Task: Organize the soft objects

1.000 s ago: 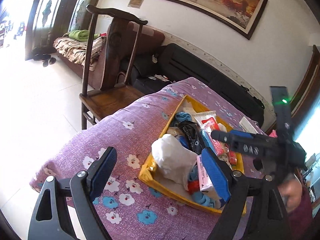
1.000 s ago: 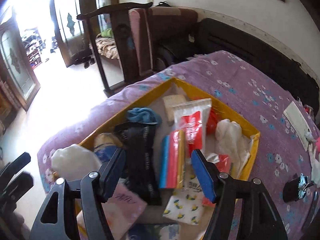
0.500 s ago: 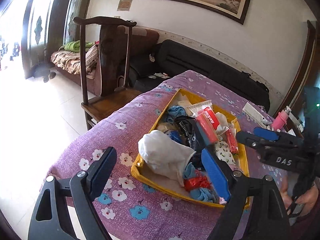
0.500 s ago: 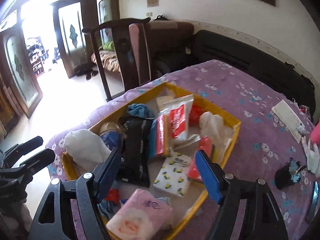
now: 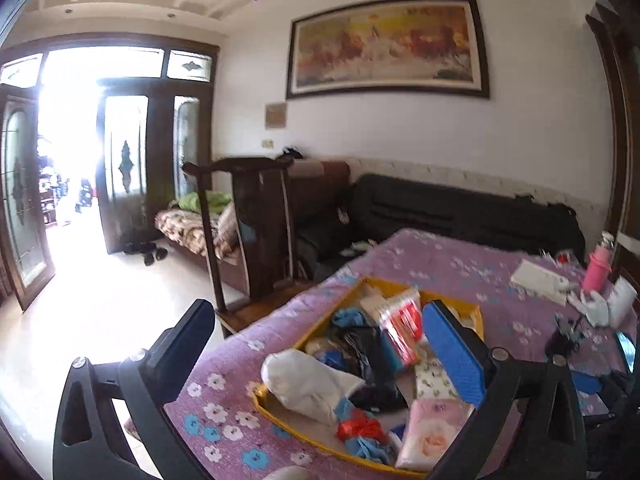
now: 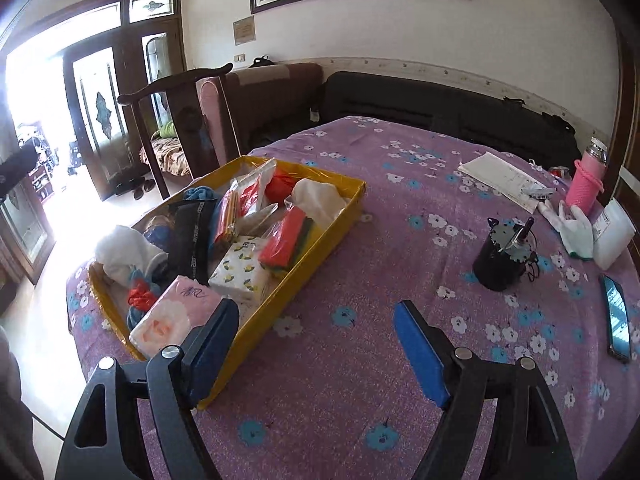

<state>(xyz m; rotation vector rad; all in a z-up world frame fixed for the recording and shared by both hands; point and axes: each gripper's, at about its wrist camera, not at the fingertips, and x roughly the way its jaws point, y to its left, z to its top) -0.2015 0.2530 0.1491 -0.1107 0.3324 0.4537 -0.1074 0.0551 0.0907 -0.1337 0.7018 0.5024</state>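
Observation:
A yellow tray full of soft things sits on the purple flowered tablecloth; it also shows in the left wrist view. In it lie a white cloth bundle, a pink tissue pack, a lemon-print tissue pack, a black pouch and red packets. My right gripper is open and empty, above the cloth beside the tray's near right corner. My left gripper is open and empty, raised over the tray's left end.
A black pen cup, a phone, a white glove, a pink bottle and papers lie at the table's right. A dark wooden chair stands by the table's left edge, a black sofa behind.
Both grippers have pulled back and tilted up from the tray. The right one has moved off the tray's contents to the cloth beside it. Both stay open and empty.

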